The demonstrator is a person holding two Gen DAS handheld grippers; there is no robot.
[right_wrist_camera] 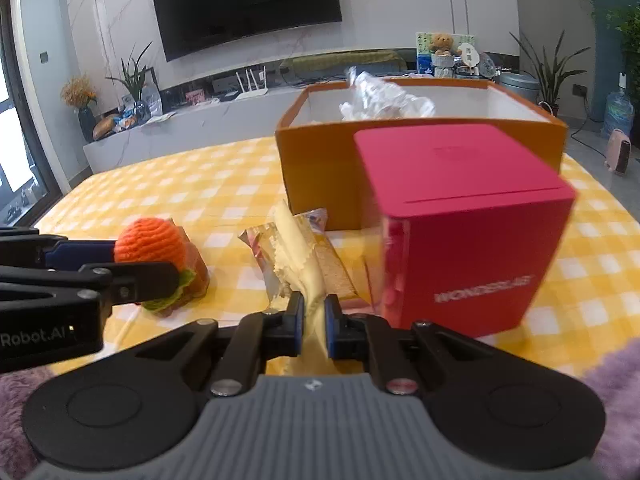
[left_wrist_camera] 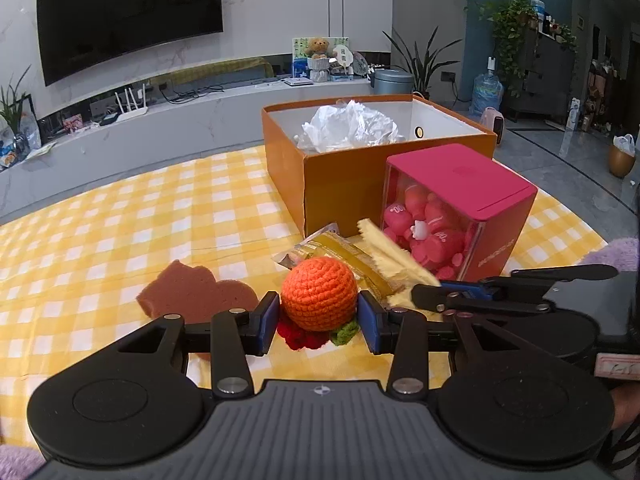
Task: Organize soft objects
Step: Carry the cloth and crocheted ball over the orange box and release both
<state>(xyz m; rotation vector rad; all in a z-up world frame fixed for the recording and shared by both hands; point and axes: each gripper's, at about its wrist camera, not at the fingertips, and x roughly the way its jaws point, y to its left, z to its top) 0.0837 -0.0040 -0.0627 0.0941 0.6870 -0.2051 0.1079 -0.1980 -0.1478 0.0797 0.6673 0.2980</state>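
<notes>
Left claw (left_wrist_camera: 318, 316): from the left wrist view we see our blue pads pressed on either side of the orange crochet ball (left_wrist_camera: 319, 293); jaws about half open, closed on it.
Crochet trim: red and green knitted bits hang under the ball, between the pads.
Brown sponge (left_wrist_camera: 192, 294): flat on the yellow checked worktop (left_wrist_camera: 120, 220), just left of our left pad.
Right claw, seen from the left: enters from the right, tips on the pale yellow cloth (left_wrist_camera: 394, 256).
Boxes: pink box (left_wrist_camera: 460, 216) with a clear front full of pink pieces stands against the orange box (left_wrist_camera: 340, 184), which holds crumpled white plastic (left_wrist_camera: 348, 126).
Right claw (right_wrist_camera: 314, 326): from the right wrist view we see our jaws nearly closed, pinching the pale yellow cloth (right_wrist_camera: 298, 256), which runs up and away from the pads.
Wrapped snack (right_wrist_camera: 320, 256): lies on the worktop under and beside the cloth.
Left claw, seen from the right: at far left, holding the orange crochet ball (right_wrist_camera: 150, 244) above the worktop.
Pink box (right_wrist_camera: 468, 224): close on our right, in front of the orange box (right_wrist_camera: 320, 168).
</notes>
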